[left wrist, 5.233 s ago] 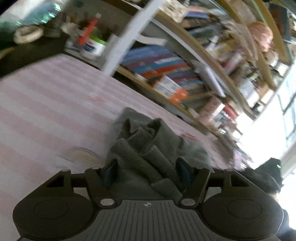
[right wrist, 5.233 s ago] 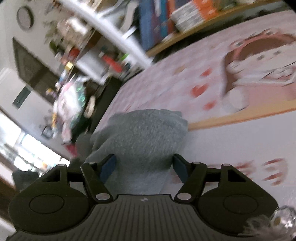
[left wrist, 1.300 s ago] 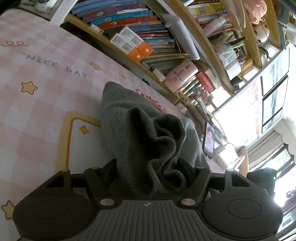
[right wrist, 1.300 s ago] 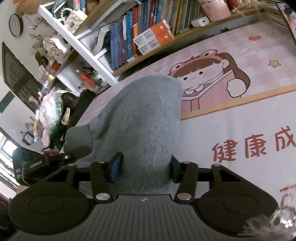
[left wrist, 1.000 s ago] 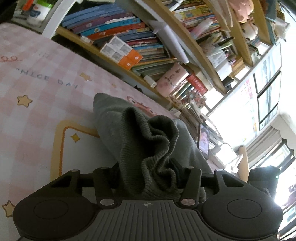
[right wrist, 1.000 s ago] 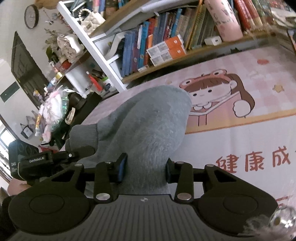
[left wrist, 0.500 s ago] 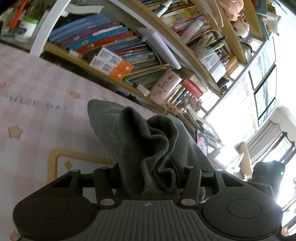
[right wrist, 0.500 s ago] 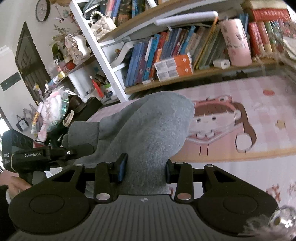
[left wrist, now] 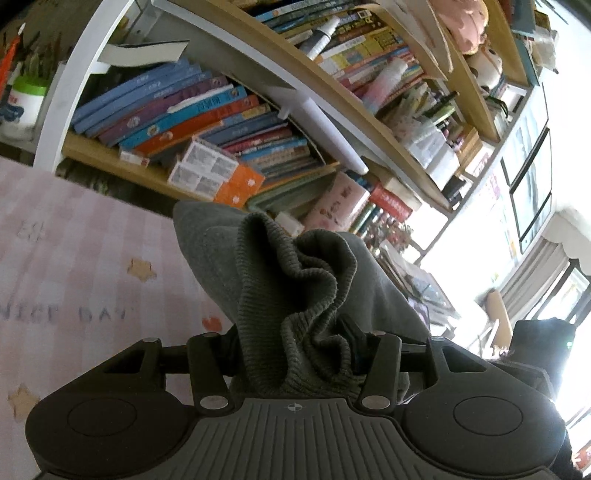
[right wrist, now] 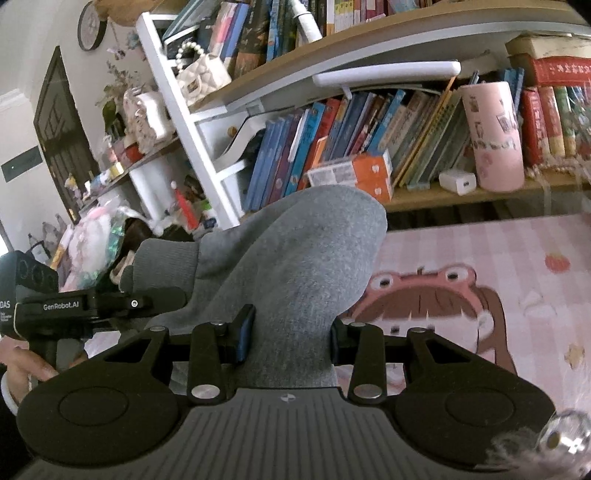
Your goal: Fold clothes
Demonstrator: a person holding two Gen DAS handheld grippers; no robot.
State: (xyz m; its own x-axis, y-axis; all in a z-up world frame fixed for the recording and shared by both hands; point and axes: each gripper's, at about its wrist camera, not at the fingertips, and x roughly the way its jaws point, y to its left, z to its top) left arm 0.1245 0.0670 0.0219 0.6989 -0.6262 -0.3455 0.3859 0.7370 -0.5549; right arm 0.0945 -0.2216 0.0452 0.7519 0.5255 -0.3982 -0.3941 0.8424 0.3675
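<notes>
daylight blows out the window [left wrist: 535, 258] at right, strong fisheye bending at edges, slight motion blur throughout.

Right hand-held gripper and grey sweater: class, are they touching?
Touching. The right wrist view shows the right hand-held gripper with both fingers pressed against the grey sweater.

Probably a home bedroom or child's room: crammed bookshelf [right wrist: 369, 147], cartoon-print pink bedsheet [right wrist: 498, 266], wall clock [right wrist: 91, 26].

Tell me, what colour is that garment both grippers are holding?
Grey; the garment shows best in the right wrist view.
</notes>
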